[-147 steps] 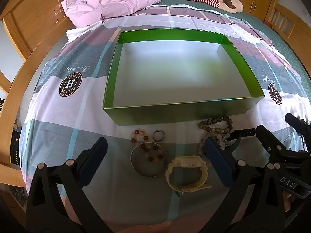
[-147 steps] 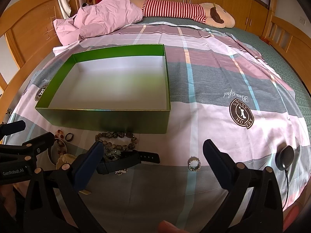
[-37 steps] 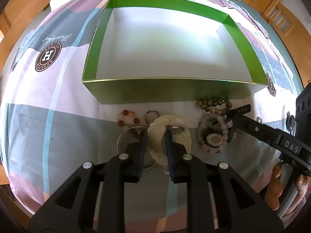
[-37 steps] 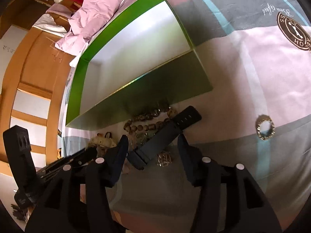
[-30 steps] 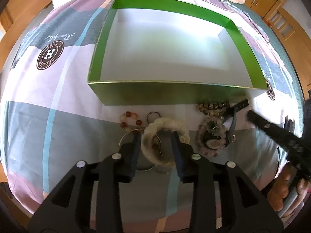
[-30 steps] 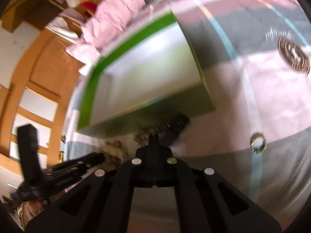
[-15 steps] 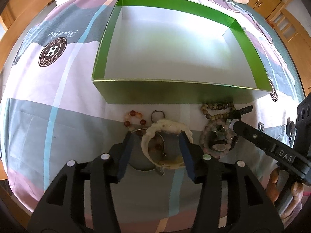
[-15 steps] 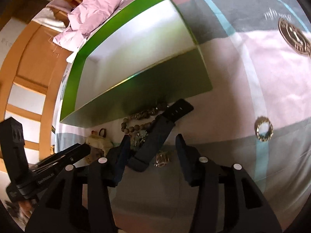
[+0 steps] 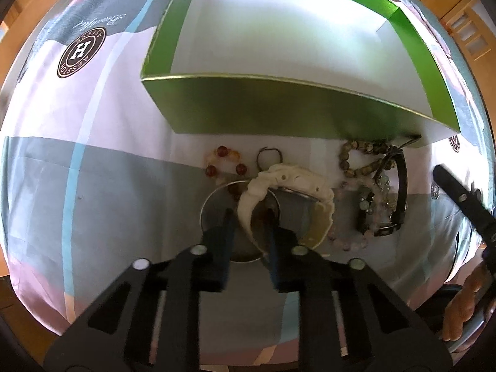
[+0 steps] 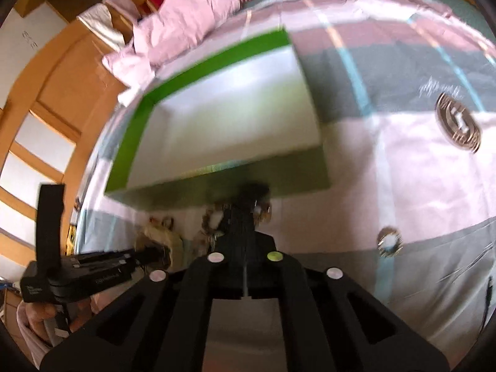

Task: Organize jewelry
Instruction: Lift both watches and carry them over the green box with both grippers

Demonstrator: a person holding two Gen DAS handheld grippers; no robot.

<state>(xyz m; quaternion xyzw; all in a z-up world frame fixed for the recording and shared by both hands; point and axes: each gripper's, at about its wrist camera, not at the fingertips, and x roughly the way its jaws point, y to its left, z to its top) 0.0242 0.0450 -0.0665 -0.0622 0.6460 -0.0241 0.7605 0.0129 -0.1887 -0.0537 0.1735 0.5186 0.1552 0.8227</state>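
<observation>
Jaws first: on my left gripper (image 9: 249, 228) they stand narrowed around one side of the cream watch (image 9: 288, 195), a finger on either flank of the strap, pinching it. That watch sits tilted on the bed sheet (image 9: 93, 186), partly over a thin silver bangle (image 9: 206, 204). Just beyond it lie a bracelet of red and amber beads (image 9: 223, 162) and a small dark ring (image 9: 269, 156), both close to the near wall of the green box (image 9: 279, 108). To the right lies a heap of brown bead strands (image 9: 361, 159), pale beads and a black watch (image 9: 400, 192), touching one another — the top of the heap reaches the box wall. The box itself shows a bare white floor.

From the right wrist view, blurred by motion, my right gripper (image 10: 245, 217) has its jaws brought fully together on the black watch strap (image 10: 248, 200), which rises between them in front of the box (image 10: 279, 176). Beads show on either side of the strap. A small sparkly ring (image 10: 389, 243) lies apart on the sheet to the right — well clear of the rest. My left gripper (image 10: 155, 255) shows at lower left, beside the cream watch (image 10: 156, 231).
</observation>
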